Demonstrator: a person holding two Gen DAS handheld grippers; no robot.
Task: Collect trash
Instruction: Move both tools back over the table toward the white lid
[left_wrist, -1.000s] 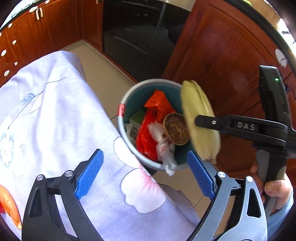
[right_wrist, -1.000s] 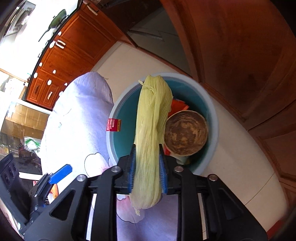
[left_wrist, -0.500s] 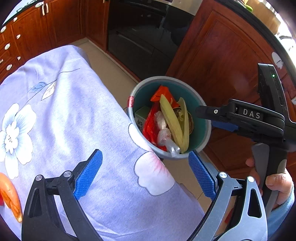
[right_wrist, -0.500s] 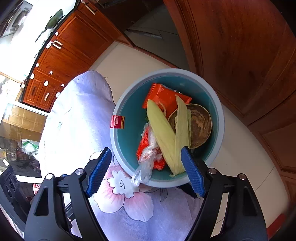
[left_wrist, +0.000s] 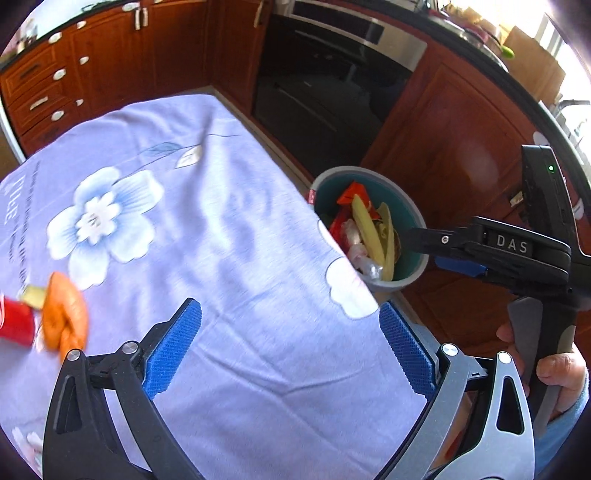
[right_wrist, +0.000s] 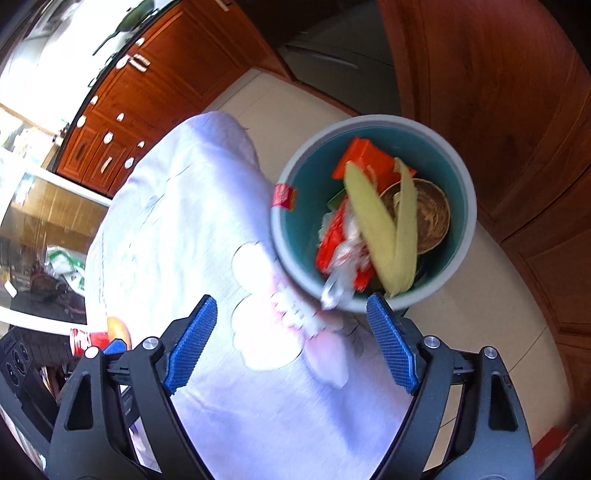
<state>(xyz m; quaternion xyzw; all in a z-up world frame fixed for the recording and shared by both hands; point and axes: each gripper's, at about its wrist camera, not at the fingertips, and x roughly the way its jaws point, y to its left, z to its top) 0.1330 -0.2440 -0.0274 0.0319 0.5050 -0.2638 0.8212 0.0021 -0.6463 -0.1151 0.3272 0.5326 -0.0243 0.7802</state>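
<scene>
A teal bin (left_wrist: 415, 221) (right_wrist: 471, 206) with a grey rim stands on the floor at the table's corner. In it lie a pale yellow corn husk (left_wrist: 367, 236) (right_wrist: 375, 218), an orange wrapper (right_wrist: 369, 158), clear plastic and a brown paper bowl (right_wrist: 434, 216). My right gripper (right_wrist: 291, 301) hangs over the table edge just short of the bin, its jaws opening with nothing between them. My left gripper (left_wrist: 290, 310) is wide open and bare over the lilac floral cloth (left_wrist: 221, 221). An orange peel (left_wrist: 64, 314) and a red can (left_wrist: 14, 321) lie at the cloth's left.
Red-brown wooden cabinets (left_wrist: 454, 140) and a dark oven (left_wrist: 332, 74) surround the table and bin. A beige tiled floor (right_wrist: 491, 295) runs around the bin. A hand (left_wrist: 561, 373) holds the right gripper's handle at the right of the left wrist view.
The right gripper let go of the corn husk, which dropped into the bin, and its jaws spread wide. Both grippers drew back from the bin over the table; peel and can came into view.
</scene>
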